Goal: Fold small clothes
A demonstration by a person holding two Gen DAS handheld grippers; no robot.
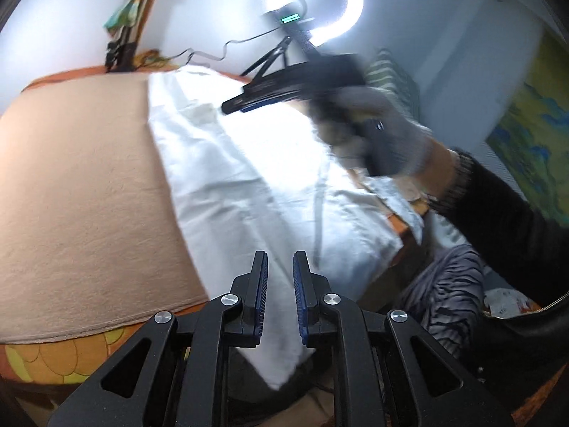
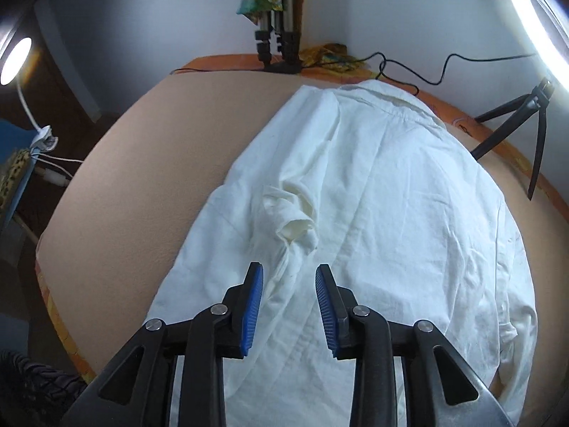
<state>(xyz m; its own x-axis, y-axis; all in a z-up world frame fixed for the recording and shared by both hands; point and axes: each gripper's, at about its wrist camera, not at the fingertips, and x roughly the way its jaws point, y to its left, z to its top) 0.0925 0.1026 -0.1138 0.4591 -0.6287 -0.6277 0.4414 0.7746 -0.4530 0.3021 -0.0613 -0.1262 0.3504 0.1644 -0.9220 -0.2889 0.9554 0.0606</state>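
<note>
The right gripper (image 2: 288, 277) hangs above the near part of a white shirt (image 2: 373, 195), its blue-padded jaws spread wide apart with nothing between them; whether the tips touch the cloth cannot be told. The left gripper (image 1: 280, 267) has its jaws apart by a narrower gap, also empty, poised over the shirt's (image 1: 249, 163) corner at the near edge of the surface. The shirt lies spread out on a peach cloth (image 2: 170, 149) that covers the surface, reaching from the near edge towards the far right corner, with a bunched-up sleeve (image 2: 297, 226) lying on the middle of it, just beyond the right gripper's fingers. The left wrist view alone shows the right gripper (image 1: 234, 104) from outside, blurred, held in a grey-gloved hand (image 1: 384, 135) above the shirt's far half, with a black sleeve behind it; the jaws there look close together, though the blur hides the gap. It also shows a glowing ring light (image 1: 316, 3) past the far edge. Only the right wrist view shows the shirt's collar (image 2: 391, 103) at the far edge, a black cable (image 2: 426, 74), a tripod (image 2: 519, 114) at the right edge, and a small lamp (image 2: 16, 60) to the left.
</note>
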